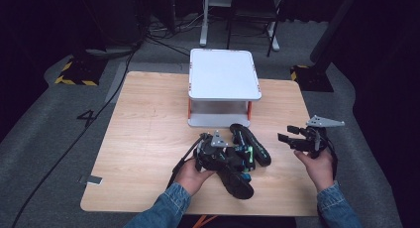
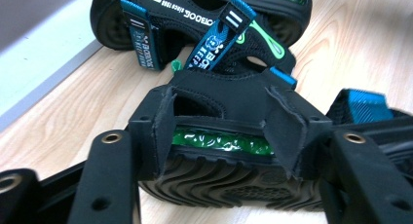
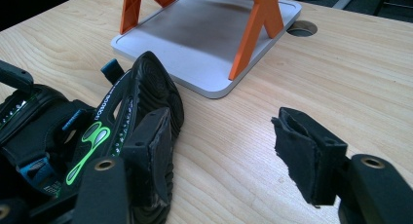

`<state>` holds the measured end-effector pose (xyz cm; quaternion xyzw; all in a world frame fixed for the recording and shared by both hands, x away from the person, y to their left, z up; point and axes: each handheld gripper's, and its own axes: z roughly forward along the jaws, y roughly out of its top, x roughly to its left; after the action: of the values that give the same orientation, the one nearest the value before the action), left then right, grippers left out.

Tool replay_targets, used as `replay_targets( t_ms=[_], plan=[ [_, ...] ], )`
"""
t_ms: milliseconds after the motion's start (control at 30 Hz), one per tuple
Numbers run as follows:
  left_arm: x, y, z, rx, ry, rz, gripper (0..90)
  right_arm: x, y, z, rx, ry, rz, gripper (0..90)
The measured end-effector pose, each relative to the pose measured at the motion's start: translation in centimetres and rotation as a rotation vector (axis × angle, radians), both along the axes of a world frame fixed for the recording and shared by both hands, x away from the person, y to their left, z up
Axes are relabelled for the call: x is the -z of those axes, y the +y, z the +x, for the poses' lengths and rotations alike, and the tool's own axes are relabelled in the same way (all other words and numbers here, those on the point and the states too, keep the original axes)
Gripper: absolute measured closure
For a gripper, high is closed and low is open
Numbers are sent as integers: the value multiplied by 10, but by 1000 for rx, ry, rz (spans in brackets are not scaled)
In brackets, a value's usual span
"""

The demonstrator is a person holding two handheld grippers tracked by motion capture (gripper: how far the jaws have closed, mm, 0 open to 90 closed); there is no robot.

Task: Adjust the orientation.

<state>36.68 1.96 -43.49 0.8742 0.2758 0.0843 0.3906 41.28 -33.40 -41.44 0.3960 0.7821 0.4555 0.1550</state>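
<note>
The left gripper stood spread astride the near sandal's heel, not yet pinching; squeezing evenly on the sole would be best. The right gripper hung spread, empty.

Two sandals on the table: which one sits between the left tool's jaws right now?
The near sandal, closest to the person; its heel end lies between the left tool's jaws. The far sandal lies beyond it, nearer the white stand.
</note>
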Motion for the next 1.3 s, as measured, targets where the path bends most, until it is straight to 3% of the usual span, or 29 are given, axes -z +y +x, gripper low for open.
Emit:
replay_targets(
  t_ms=[233, 567, 667, 800, 933, 1100, 1200, 1300],
  plan=[
    [1, 4, -4, 14, -21, 12, 457, -2, 0, -1, -4, -7, 5, 384],
    [-2, 30, -18, 10, -25, -8, 486, -4, 12, 7, -38, -12, 19, 381],
    [-2, 42, -22, -2, 1, -26, 509, -5, 18, 10, -62, -20, 19, 380],
    [0, 62, -24, -33, 95, -78, 558, -7, 24, 15, -75, -17, 33, 379],
    [8, 77, -25, -80, 174, -58, 536, -8, 32, 21, -102, -20, 39, 378],
    [18, 87, -22, -98, 263, -79, 512, -7, 42, 26, -126, -18, 37, 377],
    [23, 92, -19, -108, 296, -53, 508, -8, 43, 27, -135, -19, 37, 378],
    [27, 94, -17, -154, 290, 11, 524, -9, 42, 27, -130, -23, 41, 377]
  ],
)
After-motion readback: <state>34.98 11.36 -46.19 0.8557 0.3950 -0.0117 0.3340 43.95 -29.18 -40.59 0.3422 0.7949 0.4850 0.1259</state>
